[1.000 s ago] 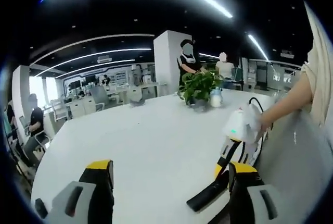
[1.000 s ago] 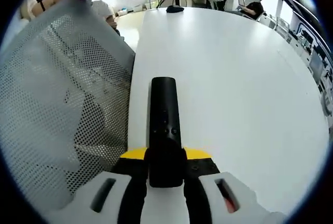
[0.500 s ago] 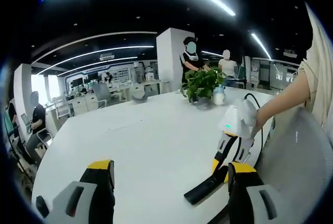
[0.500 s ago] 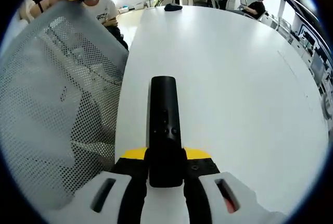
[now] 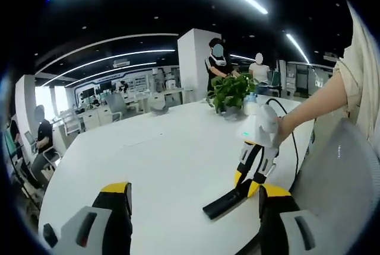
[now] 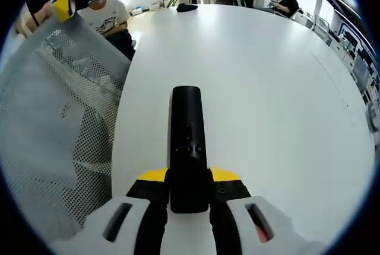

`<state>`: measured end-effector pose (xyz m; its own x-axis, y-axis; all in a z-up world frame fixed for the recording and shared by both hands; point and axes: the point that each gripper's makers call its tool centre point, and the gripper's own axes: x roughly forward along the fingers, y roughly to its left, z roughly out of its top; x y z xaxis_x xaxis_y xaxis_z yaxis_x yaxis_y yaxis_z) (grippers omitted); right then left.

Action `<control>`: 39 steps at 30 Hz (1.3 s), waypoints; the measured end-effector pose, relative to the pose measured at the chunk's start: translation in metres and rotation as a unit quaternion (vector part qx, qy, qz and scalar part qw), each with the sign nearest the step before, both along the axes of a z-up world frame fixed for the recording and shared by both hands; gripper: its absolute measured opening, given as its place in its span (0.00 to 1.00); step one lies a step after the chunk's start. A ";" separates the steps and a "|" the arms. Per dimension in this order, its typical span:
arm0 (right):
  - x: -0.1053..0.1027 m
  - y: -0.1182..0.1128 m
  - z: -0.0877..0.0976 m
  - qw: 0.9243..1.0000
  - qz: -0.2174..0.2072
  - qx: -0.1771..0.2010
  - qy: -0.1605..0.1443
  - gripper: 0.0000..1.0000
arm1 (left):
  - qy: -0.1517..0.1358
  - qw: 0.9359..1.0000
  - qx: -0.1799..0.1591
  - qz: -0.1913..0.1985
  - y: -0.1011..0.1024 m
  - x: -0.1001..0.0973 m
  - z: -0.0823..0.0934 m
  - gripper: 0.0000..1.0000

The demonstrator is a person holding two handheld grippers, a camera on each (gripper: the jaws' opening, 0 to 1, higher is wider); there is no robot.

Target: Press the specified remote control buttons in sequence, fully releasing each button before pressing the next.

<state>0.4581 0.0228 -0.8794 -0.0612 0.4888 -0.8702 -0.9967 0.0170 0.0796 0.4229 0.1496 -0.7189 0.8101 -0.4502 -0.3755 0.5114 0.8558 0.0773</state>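
Right tongs (image 6: pixel 189 185) clenched on remote control (image 6: pixel 187 142), frame centre, above white tabletop (image 6: pixel 267 89). Left tongs (image 5: pixel 193 207) released, bottom of frame, holding nothing. Risk: off-centre press tilts remote in grip; adjacent button triggers.

The remote (image 6: pixel 188 142) lies lengthwise between the right gripper (image 6: pixel 189 193) jaws, above the table (image 6: pixel 267 89). A mesh chair back (image 6: pixel 53 124) stands left of it. A potted plant (image 5: pixel 230 96) sits on the table's far side.

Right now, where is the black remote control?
The slim black remote control is clamped in the right hand-held gripper above the white table; in the left gripper view it sits at lower right.
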 end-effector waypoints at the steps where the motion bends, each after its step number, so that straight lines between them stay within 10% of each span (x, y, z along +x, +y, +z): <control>1: 0.001 0.000 0.000 1.000 0.000 0.000 0.000 0.24 | 0.001 1.000 -0.001 0.000 0.000 0.000 0.000 0.92; 39: 0.047 -0.001 -0.001 1.000 0.016 -0.021 0.014 0.24 | 0.017 1.000 0.022 -0.001 0.002 0.000 -0.011 0.92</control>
<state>0.5056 0.0213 -0.8800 -0.1015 0.4493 -0.8876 -0.9941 -0.0109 0.1082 0.4226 0.1512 -0.7298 0.7952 -0.4350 -0.4224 0.5169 0.8505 0.0973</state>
